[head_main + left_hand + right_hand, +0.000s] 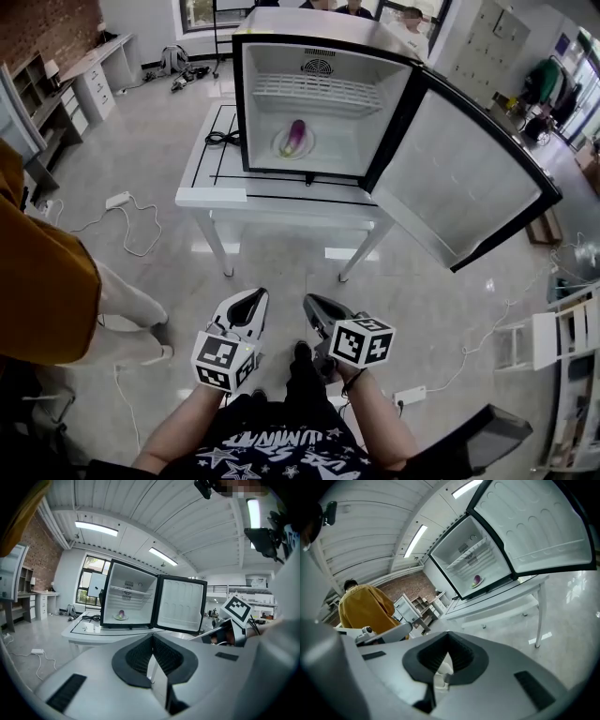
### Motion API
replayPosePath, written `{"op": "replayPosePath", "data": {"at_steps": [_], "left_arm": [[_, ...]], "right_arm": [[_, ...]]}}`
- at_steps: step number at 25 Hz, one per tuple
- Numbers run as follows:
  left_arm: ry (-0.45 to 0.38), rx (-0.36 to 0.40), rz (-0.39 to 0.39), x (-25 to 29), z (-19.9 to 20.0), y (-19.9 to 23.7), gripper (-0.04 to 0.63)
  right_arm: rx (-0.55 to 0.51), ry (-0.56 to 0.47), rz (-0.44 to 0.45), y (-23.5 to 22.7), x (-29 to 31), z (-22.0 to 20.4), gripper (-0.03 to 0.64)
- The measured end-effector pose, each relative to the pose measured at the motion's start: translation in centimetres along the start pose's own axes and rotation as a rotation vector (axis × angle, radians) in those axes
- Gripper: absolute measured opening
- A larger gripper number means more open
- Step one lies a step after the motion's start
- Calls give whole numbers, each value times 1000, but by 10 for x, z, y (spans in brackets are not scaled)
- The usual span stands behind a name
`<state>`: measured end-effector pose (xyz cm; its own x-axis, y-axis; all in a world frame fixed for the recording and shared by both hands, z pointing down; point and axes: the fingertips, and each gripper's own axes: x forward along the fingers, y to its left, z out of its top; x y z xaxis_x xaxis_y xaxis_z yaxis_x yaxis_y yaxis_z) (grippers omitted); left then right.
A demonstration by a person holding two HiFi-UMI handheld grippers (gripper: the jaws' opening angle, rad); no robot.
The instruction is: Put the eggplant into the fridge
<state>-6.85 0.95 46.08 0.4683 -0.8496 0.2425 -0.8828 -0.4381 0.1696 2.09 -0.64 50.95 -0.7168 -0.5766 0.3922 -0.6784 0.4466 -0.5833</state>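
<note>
Already eggplant (294, 137) on plate (280, 147) inside open fridge (263, 112); left tongs (257, 296), right tongs (310, 301) closed, empty

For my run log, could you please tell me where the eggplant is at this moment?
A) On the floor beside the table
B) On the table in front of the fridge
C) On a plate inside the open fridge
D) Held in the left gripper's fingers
C: the eggplant lies on a plate inside the open fridge, while the left gripper and right gripper are shut on nothing, back from the table.
</note>
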Motion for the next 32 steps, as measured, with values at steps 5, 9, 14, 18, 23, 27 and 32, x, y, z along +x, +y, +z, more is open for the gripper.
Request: {"op": "replayPosePath", "data": {"at_steps": [5, 9, 14, 18, 23, 27, 32], "left_arm": [[-9, -14, -14, -50, -10, -2, 8], [-9, -18, -40, -81, -24, -6, 8], [22, -36, -78, -107, -49, -15, 8], [25, -47, -91, -120, -60, -21, 8], [12, -43, -90, -121, -77, -17, 8], [17, -47, -78, -121, -61, -38, 8], [25, -45, -67, -120, -10, -96, 8]], "right_arm": [[-14, -2, -15, 39, -14, -30, 8], [-15, -10, -37, 61, -27, -58, 8], [3, 4, -80, 74, -46, -95, 8], [7, 8, -105, 82, -59, -114, 8], [-21, -29, -106, 80, -54, -125, 8], [-34, -29, -95, 85, -78, -113, 8], [-32, -18, -95, 93, -148, -78, 8]]}}
